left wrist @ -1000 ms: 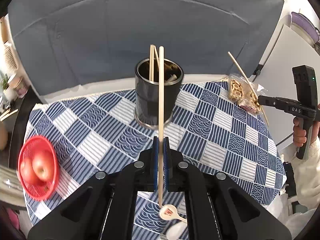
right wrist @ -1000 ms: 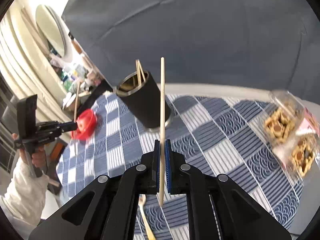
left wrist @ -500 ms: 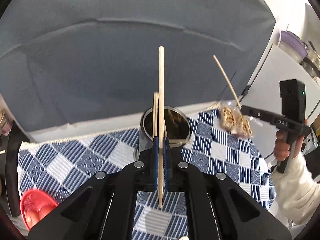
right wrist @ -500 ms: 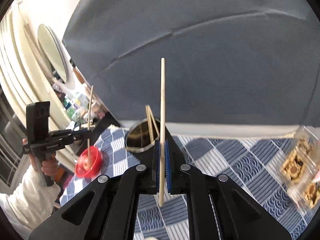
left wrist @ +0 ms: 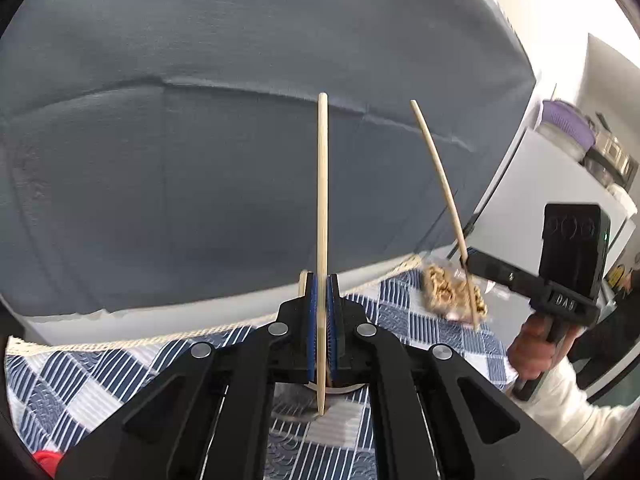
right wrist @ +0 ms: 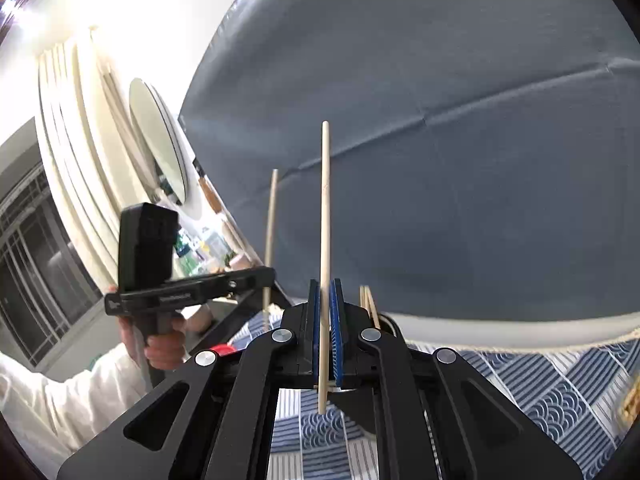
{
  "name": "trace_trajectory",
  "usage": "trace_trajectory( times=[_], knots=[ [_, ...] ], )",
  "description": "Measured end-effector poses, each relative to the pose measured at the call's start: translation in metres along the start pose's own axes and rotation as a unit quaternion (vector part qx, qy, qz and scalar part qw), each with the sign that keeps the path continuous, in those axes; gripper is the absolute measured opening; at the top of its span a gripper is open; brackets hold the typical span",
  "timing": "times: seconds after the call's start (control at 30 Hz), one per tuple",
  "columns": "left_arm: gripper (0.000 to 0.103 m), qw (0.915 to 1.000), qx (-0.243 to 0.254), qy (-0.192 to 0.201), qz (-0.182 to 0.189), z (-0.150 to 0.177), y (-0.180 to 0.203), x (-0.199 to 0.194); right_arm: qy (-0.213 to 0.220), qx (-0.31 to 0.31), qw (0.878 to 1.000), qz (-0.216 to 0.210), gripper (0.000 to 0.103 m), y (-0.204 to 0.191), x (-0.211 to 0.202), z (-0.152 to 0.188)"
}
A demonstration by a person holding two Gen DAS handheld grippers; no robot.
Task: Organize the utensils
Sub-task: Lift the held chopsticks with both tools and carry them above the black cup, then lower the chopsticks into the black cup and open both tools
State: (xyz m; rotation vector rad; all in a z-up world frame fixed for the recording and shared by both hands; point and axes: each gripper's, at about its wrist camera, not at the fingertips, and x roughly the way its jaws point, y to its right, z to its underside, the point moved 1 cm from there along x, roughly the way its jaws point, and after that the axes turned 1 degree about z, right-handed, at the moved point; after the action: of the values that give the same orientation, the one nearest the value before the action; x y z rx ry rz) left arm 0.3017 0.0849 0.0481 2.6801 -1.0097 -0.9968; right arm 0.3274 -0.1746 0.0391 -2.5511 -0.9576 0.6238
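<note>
My left gripper (left wrist: 322, 280) is shut on an upright wooden chopstick (left wrist: 322, 184), thin end down. The dark cylindrical holder (left wrist: 344, 389) lies almost wholly hidden behind its fingers; one stored chopstick tip (left wrist: 303, 280) peeks out. My right gripper (right wrist: 325, 284) is shut on a second chopstick (right wrist: 325, 200), just in front of the holder (right wrist: 390, 322), which has a few chopsticks (right wrist: 368, 304) in it. Each wrist view shows the other gripper (left wrist: 476, 262) (right wrist: 268, 274) with its stick raised.
A blue-and-white checked cloth (left wrist: 420, 320) covers the table, backed by a grey fabric wall (left wrist: 200, 160). A clear bag of snacks (left wrist: 448, 292) lies at the far right. A red basket (right wrist: 222, 348) sits at the left edge. A person's hand (left wrist: 532, 352) and white sleeve hold the right gripper.
Both grippers closed in on the holder, each with its chopstick. The holder dropped from the middle of both views to behind the fingers. The red basket and the spoons left the left view.
</note>
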Motion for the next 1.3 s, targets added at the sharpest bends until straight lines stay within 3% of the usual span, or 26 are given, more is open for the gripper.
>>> trace_trajectory(
  times=[0.27, 0.47, 0.57, 0.97, 1.3],
  knots=[
    [0.005, 0.9986, -0.002, 0.04, 0.033, 0.0, -0.009, 0.022, 0.027, -0.017, 0.999, -0.018, 0.005, 0.002, 0.024, 0.008],
    [0.005, 0.9971, -0.006, 0.063, 0.043, 0.018, -0.019, 0.032, 0.031, -0.028, 0.999, -0.006, 0.005, 0.009, 0.043, 0.019],
    [0.005, 0.9964, -0.003, 0.081, 0.028, 0.031, -0.021, 0.034, 0.027, -0.029, 0.999, 0.003, 0.005, 0.014, 0.058, 0.025],
    [0.005, 0.9984, 0.015, 0.055, 0.004, 0.057, -0.025, 0.043, -0.037, -0.068, 0.996, 0.041, 0.005, 0.005, 0.076, 0.039],
    [0.005, 0.9986, 0.044, 0.027, -0.007, 0.058, -0.016, 0.042, -0.092, -0.126, 0.983, 0.094, 0.005, -0.021, 0.086, 0.043]
  ],
)
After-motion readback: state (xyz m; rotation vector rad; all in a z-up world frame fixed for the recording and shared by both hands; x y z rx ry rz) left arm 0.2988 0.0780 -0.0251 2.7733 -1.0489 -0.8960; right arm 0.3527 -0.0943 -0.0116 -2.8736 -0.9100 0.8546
